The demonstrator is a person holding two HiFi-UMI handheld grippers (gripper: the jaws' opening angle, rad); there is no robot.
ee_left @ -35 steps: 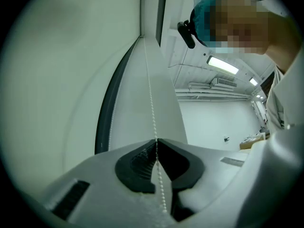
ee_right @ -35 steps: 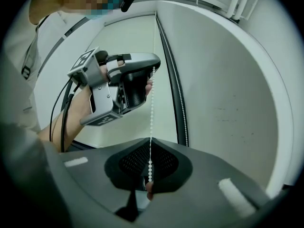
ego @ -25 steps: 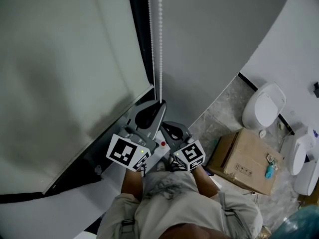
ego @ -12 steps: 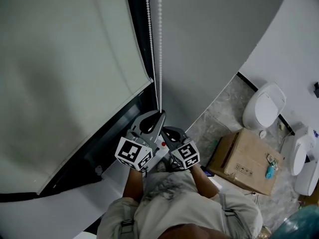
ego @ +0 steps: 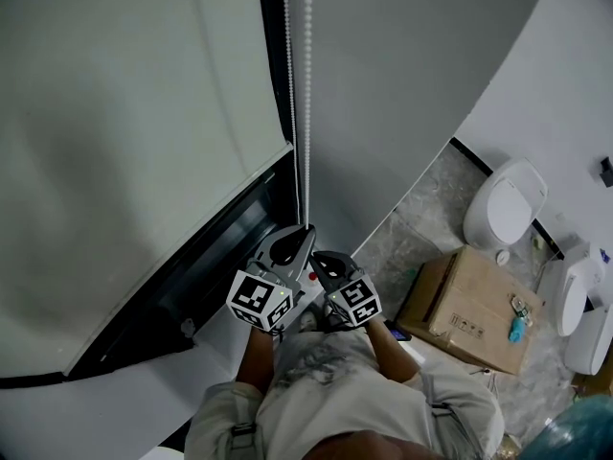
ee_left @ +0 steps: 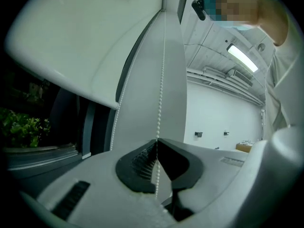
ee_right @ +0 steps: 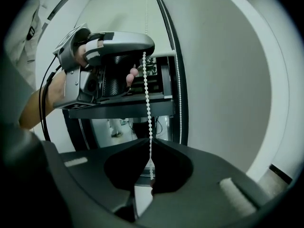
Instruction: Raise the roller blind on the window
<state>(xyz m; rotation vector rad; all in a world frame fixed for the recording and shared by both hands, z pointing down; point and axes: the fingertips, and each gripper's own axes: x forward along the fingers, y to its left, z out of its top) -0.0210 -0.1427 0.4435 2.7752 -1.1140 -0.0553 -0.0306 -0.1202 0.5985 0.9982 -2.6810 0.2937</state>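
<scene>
The pale roller blind [ego: 124, 161] covers most of the window, and its bottom bar runs slantwise above a dark strip of glass. A white bead chain [ego: 306, 84] hangs down the frame's right side. My left gripper [ego: 305, 230] is shut on that chain, which passes between the black pads [ee_left: 142, 163] in the left gripper view. Just below, my right gripper [ego: 319, 257] grips the same chain [ee_right: 147, 94]. Its jaws have just eased open a little but still pinch the beads where the tips meet [ee_right: 151, 161]. The left gripper [ee_right: 142, 51] shows above it there.
A dark window frame and sill [ego: 220, 247] lie under the blind. On the marble floor to the right stand a white toilet [ego: 503, 204], a cardboard box [ego: 469, 305] and more white fixtures [ego: 575, 300]. Green plants [ee_left: 21, 127] show outside the glass.
Both grippers have come down together along the chain, towards the person. The blind's bottom bar has risen a little, and more dark glass shows beneath it.
</scene>
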